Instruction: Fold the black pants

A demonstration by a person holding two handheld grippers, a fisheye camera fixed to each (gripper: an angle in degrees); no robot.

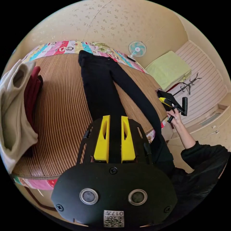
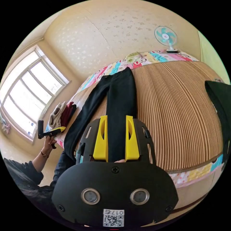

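Black pants (image 1: 105, 81) spread flat along striped mat (image 1: 60, 101), legs reaching bed's near edge – left gripper (image 1: 115, 120) and right gripper (image 2: 116, 120) above them, yellow jaws parted, seemingly not gripping cloth – folded clothes (image 1: 16, 108) beside, fan (image 1: 137, 48) against wall.

Both looking from the foot of the bed (image 1: 60, 96) toward the far wall, close above the mat. Left gripper view: other gripper (image 1: 168, 102) at 3 o'clock. Right gripper view: other gripper (image 2: 51, 132) at 9 o'clock. Shared: black pants (image 1: 101, 84), fan (image 2: 165, 36), clothes pile (image 2: 62, 114).
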